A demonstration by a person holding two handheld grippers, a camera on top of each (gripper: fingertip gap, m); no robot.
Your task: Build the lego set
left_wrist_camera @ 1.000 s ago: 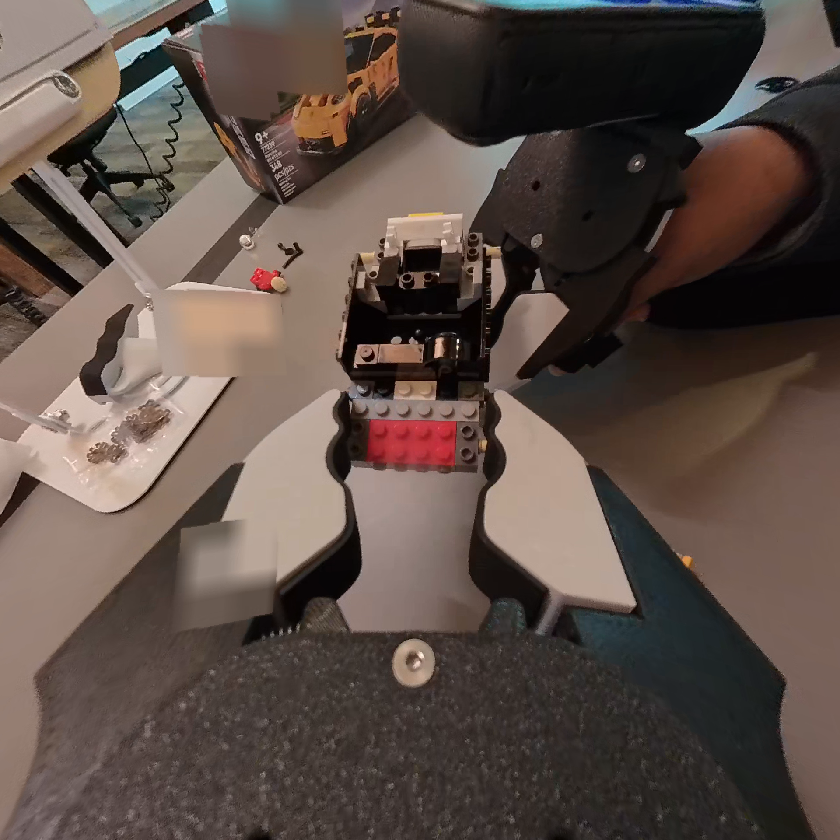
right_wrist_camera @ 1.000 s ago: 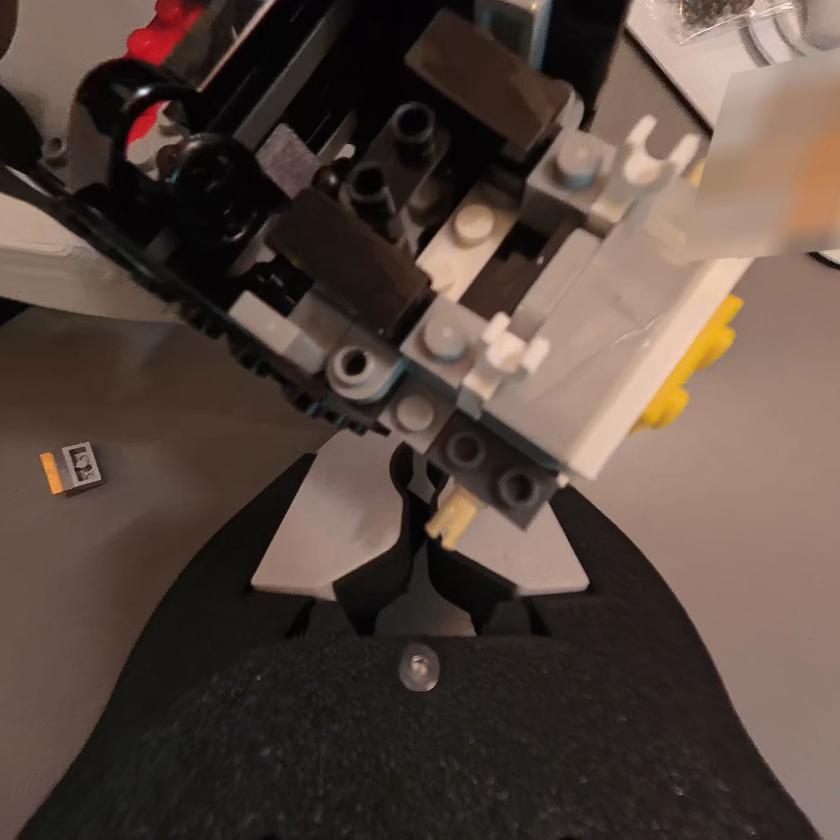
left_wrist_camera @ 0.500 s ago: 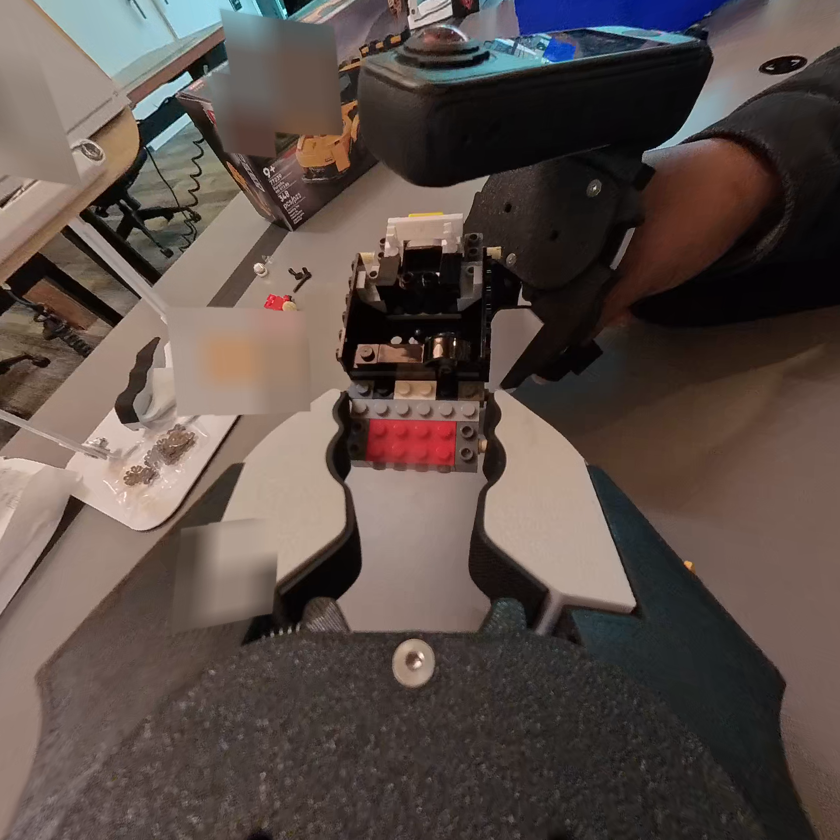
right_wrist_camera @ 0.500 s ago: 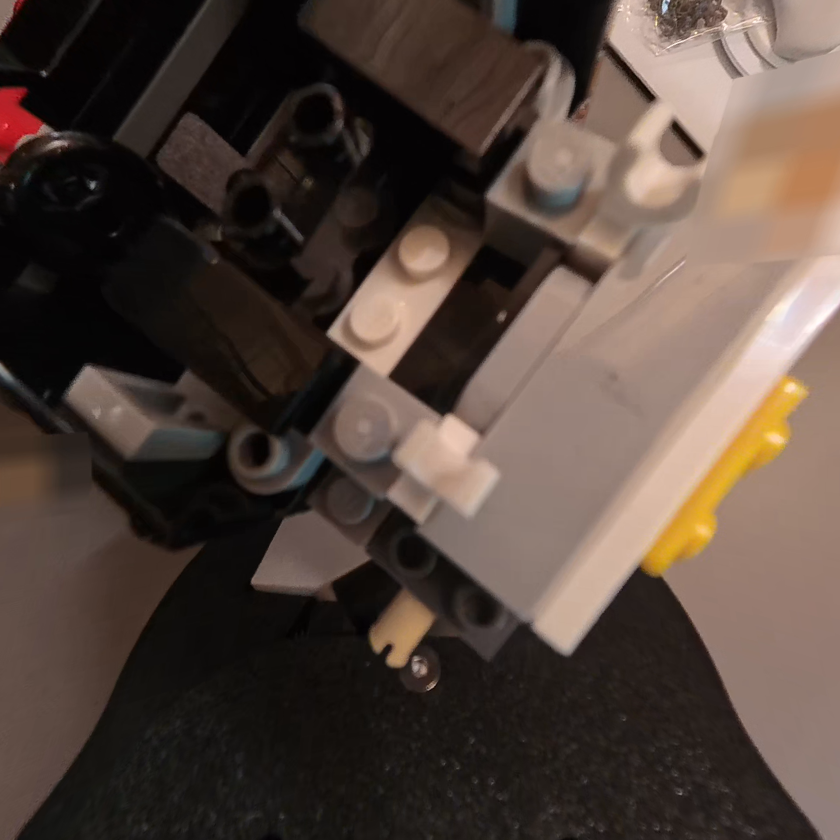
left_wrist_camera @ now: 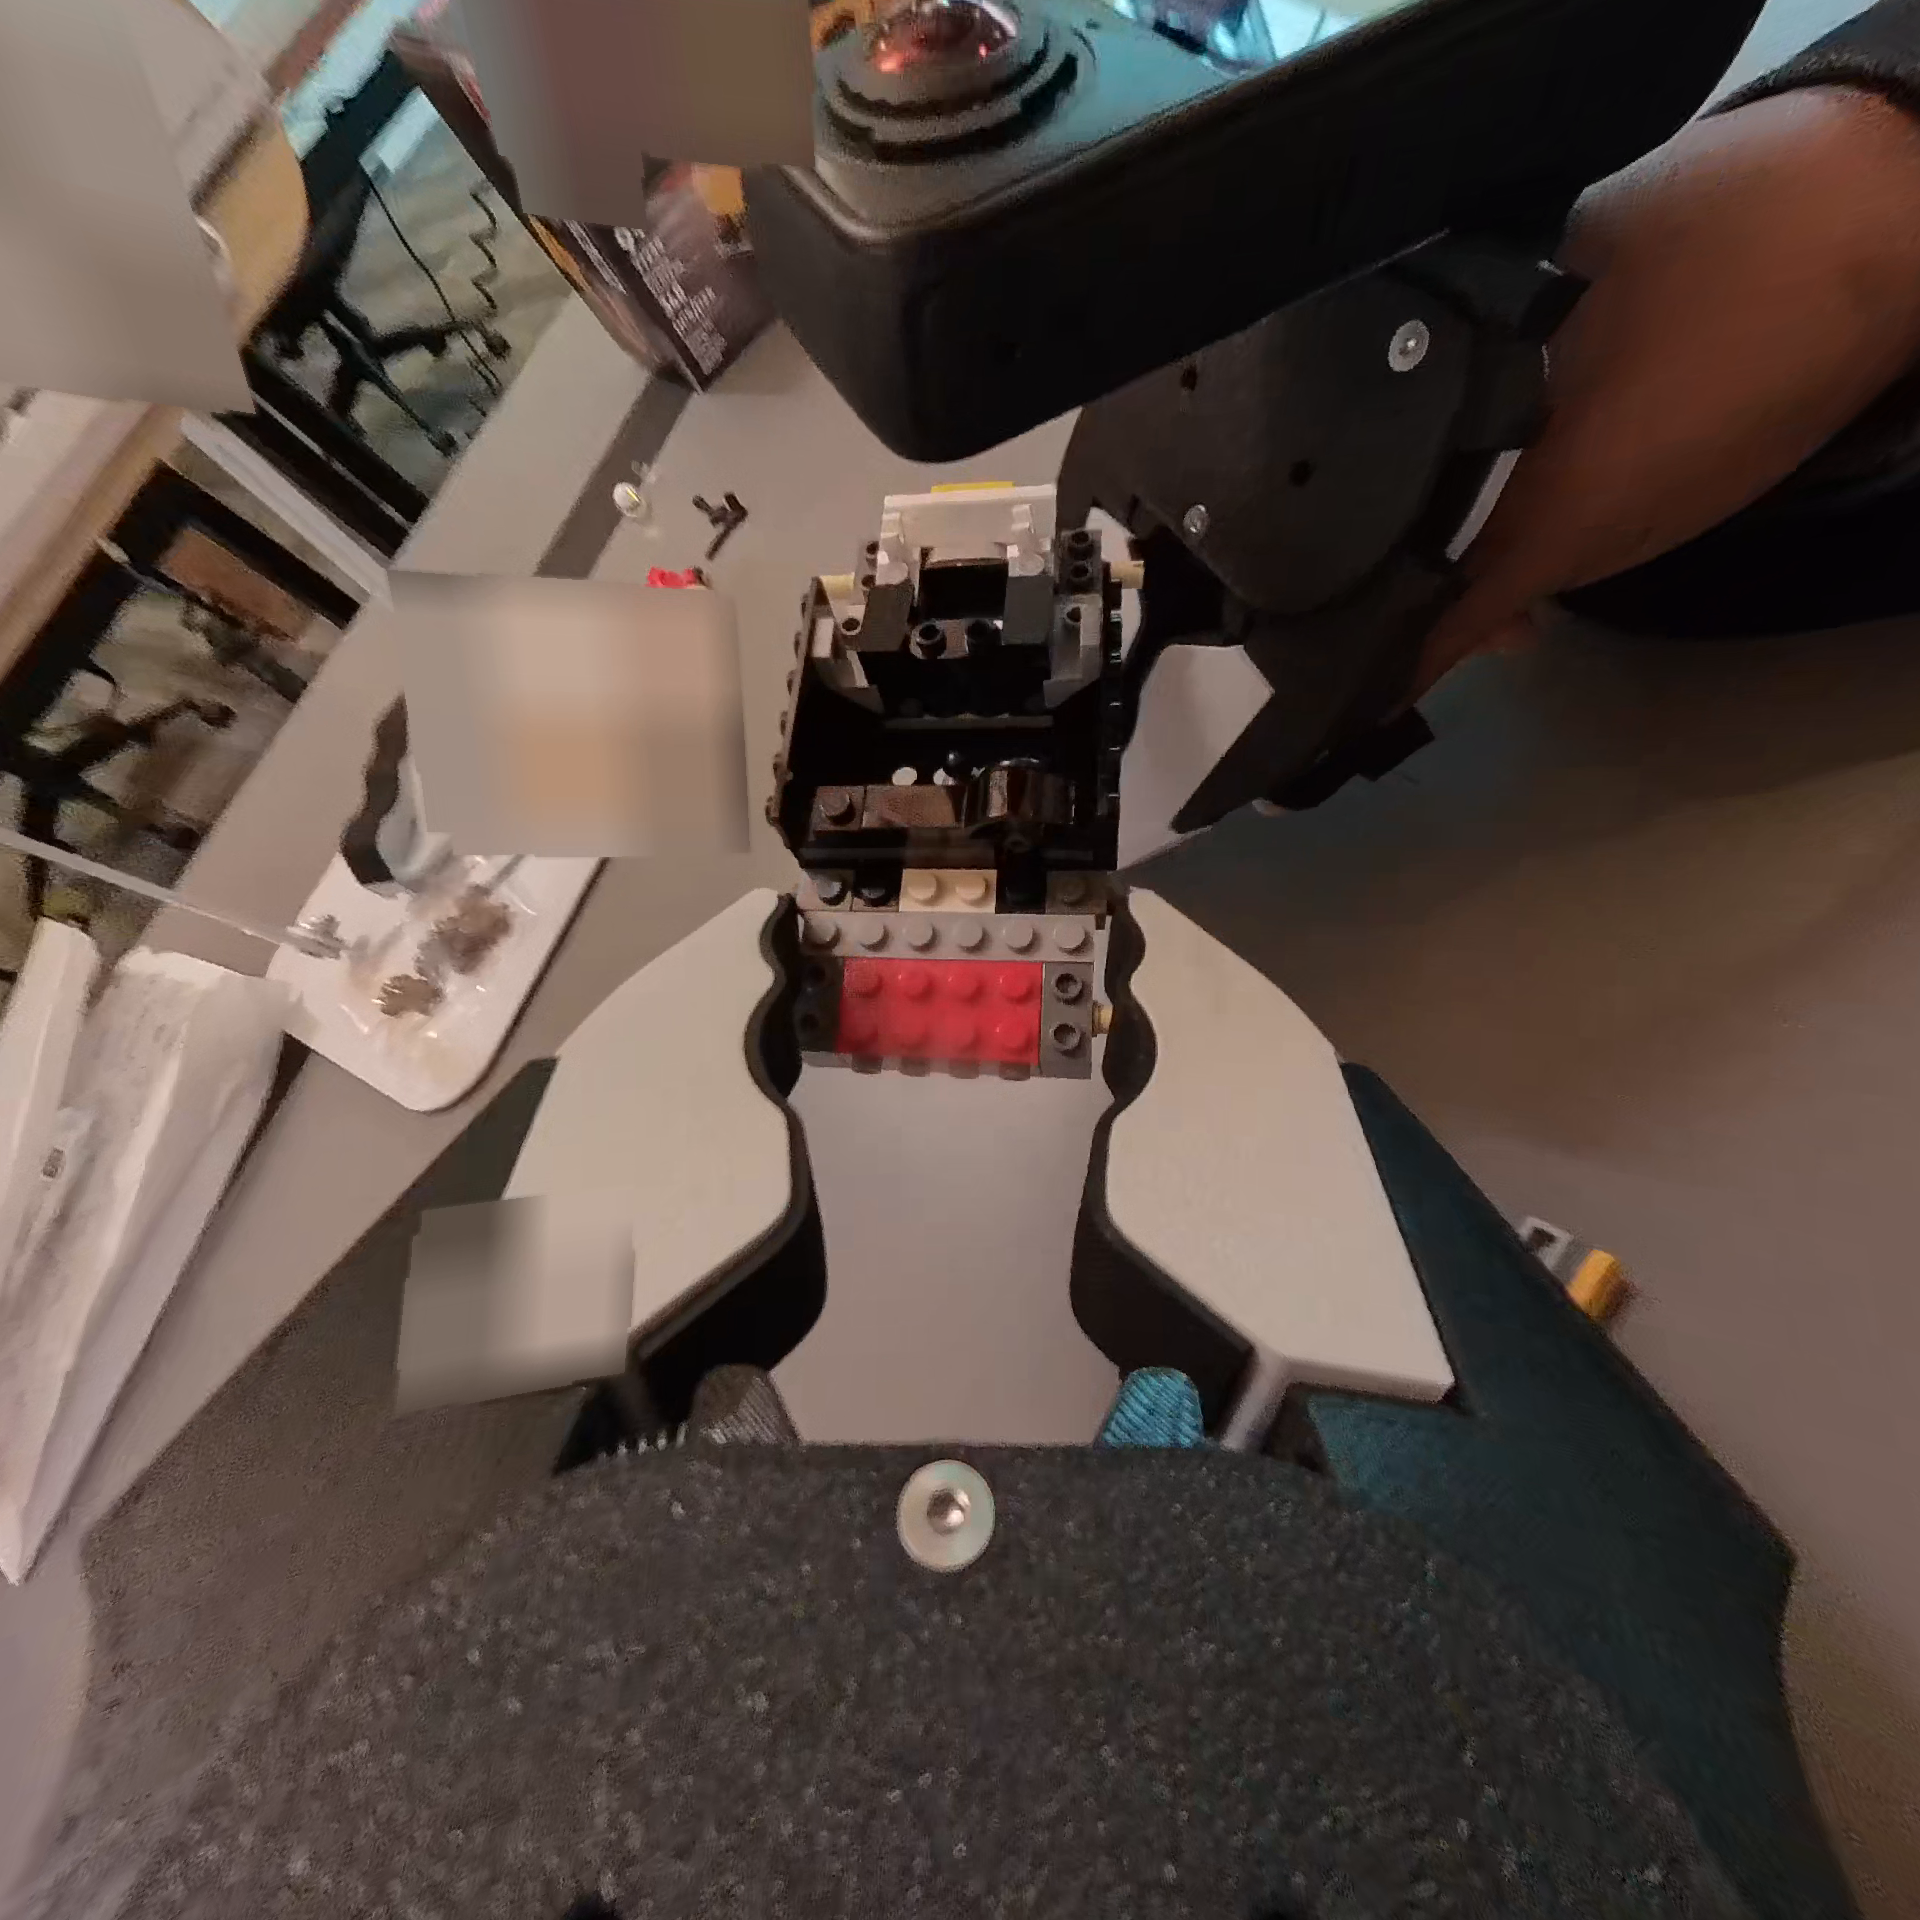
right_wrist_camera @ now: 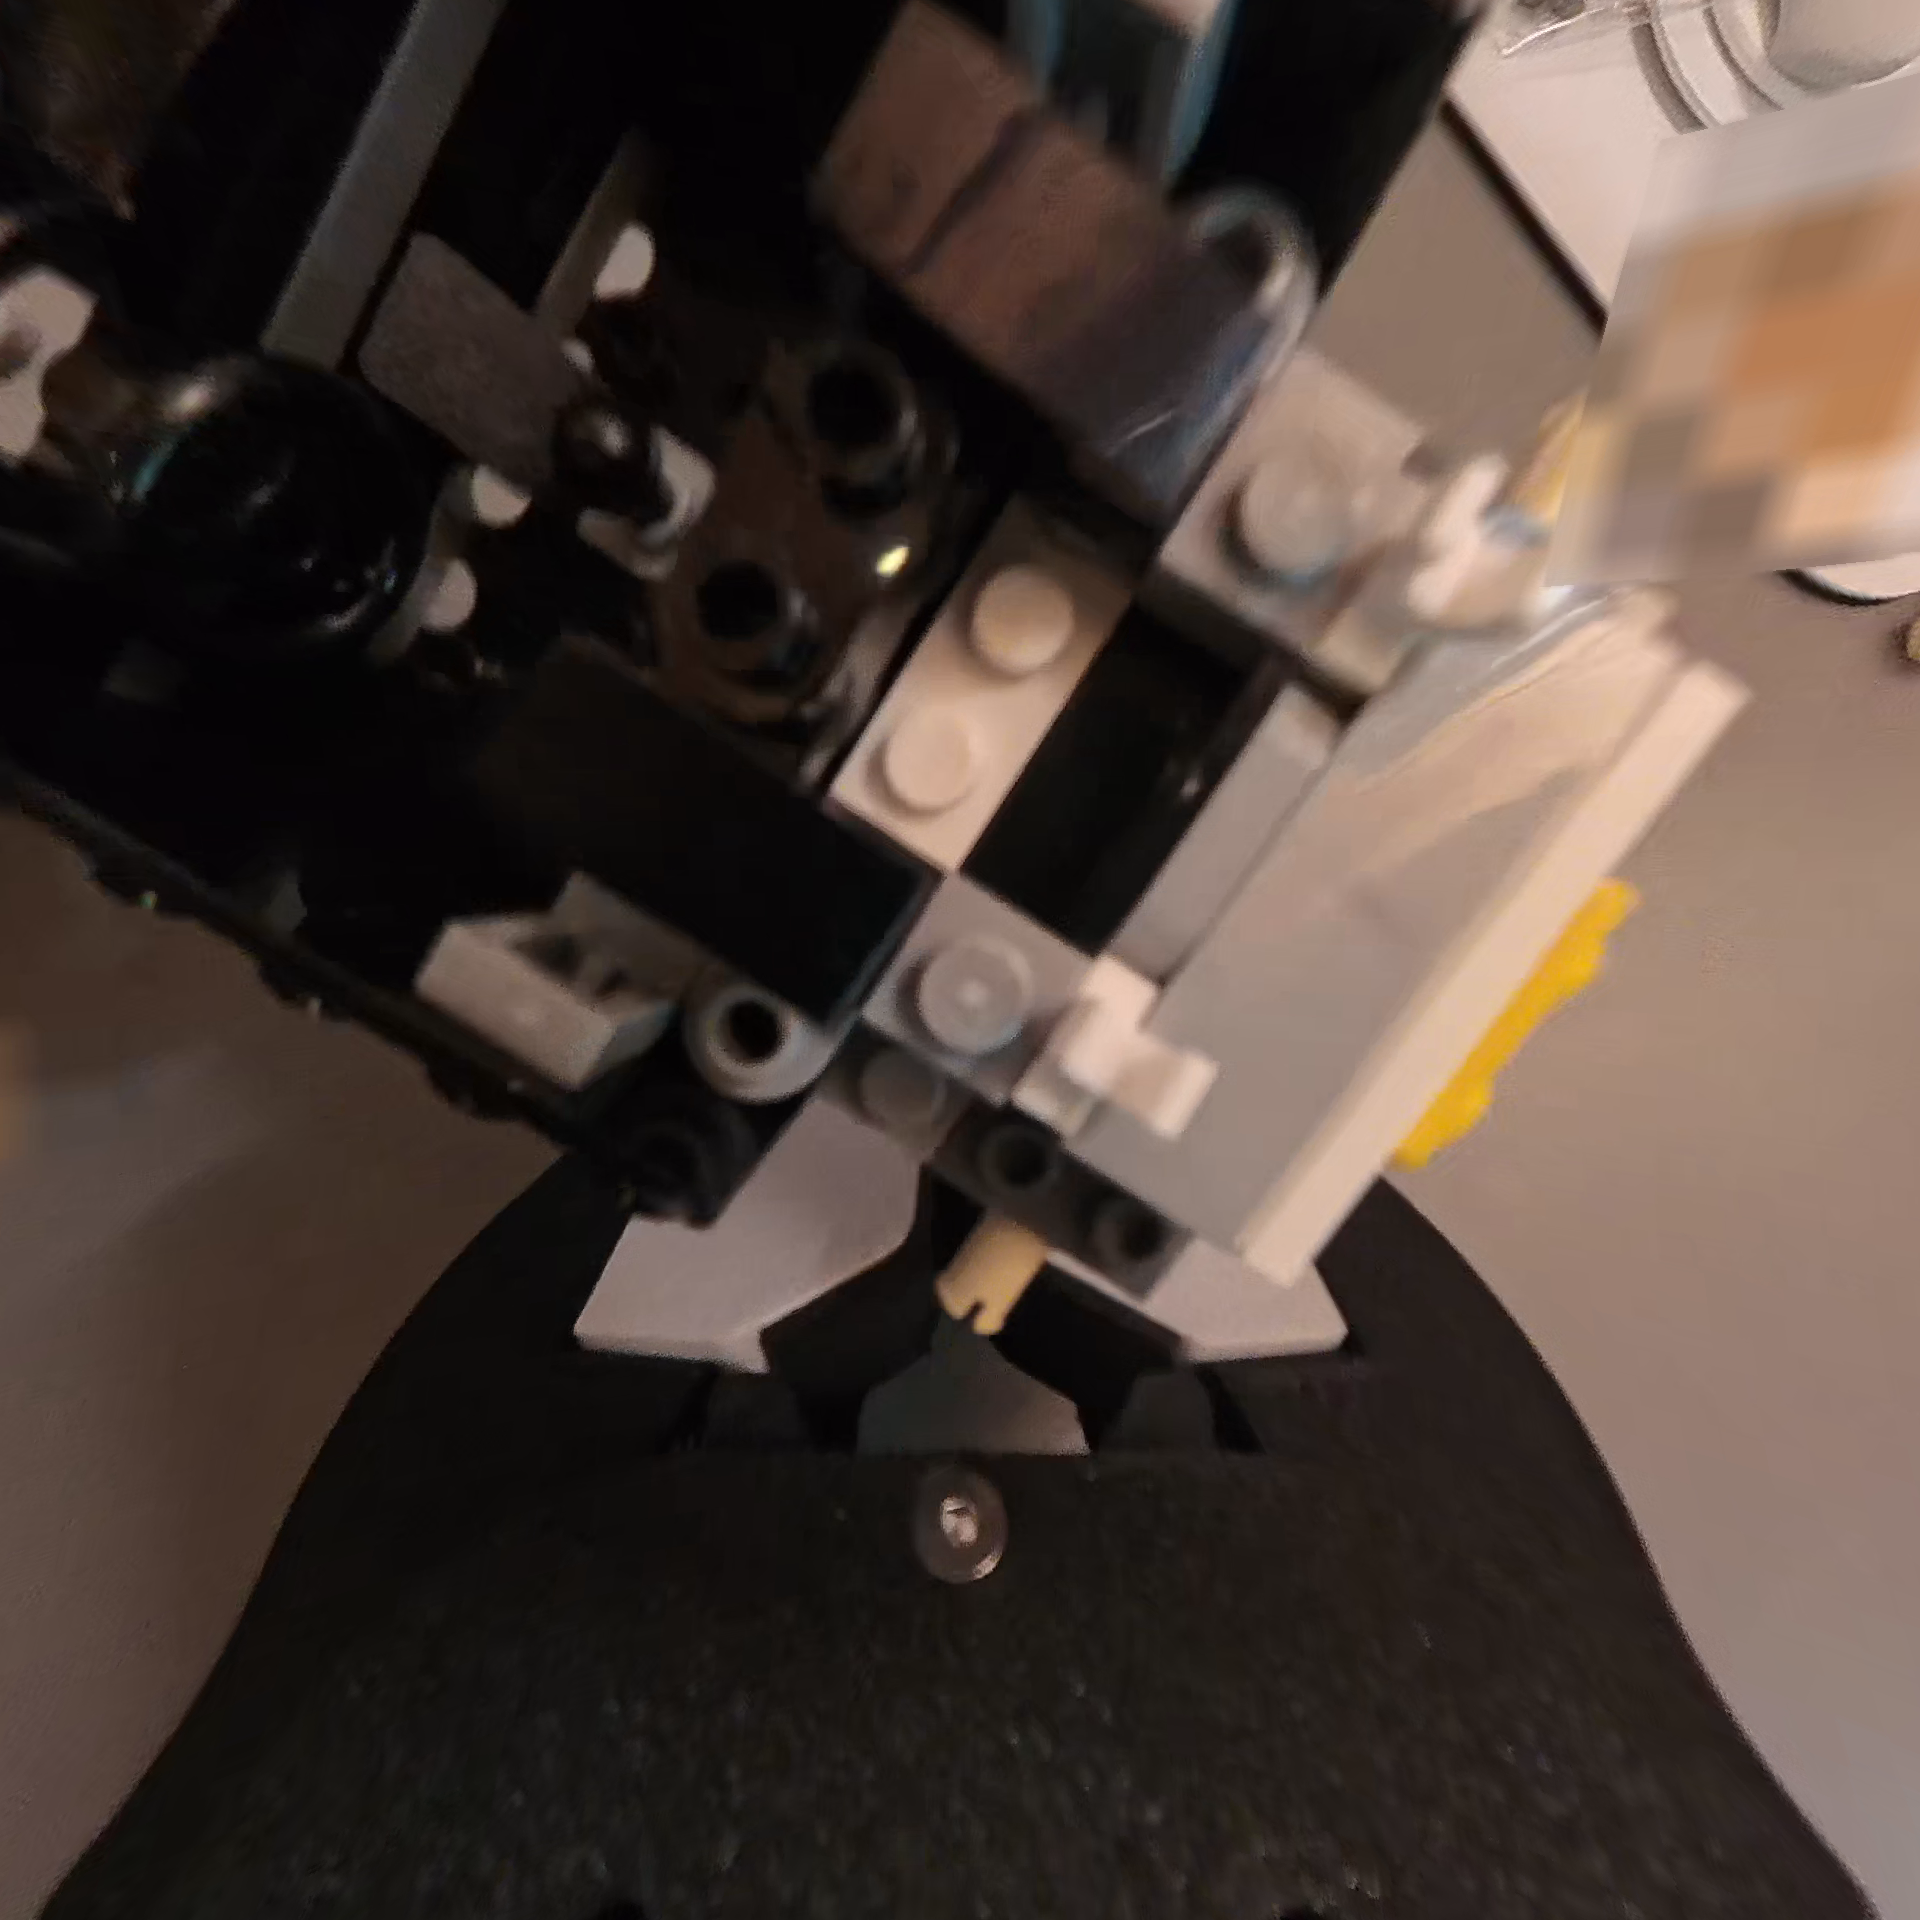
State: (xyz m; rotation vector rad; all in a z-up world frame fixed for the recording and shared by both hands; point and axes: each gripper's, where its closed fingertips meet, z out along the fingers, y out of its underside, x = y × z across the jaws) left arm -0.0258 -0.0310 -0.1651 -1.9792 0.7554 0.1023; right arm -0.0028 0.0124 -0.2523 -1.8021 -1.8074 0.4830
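The lego build (left_wrist_camera: 951,790), a black and grey studded frame with a red plate and white-and-yellow far end, sits clamped between the left tongs (left_wrist_camera: 951,997). The right tongs (right_wrist_camera: 961,1262) press against its far right side, around a tan pin (right_wrist_camera: 985,1286); whether they are clenched I cannot tell.

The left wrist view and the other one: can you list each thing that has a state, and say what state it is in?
Left tool: shut on the lego model, at its red end.
Lego model: partly built, gripped, apparently lifted off the table.
Right tool: beside the model's right side; open or shut cannot be told.
Tan pin: sticking out of the model, between the right tool's fingers.
Lego box: standing on the table.
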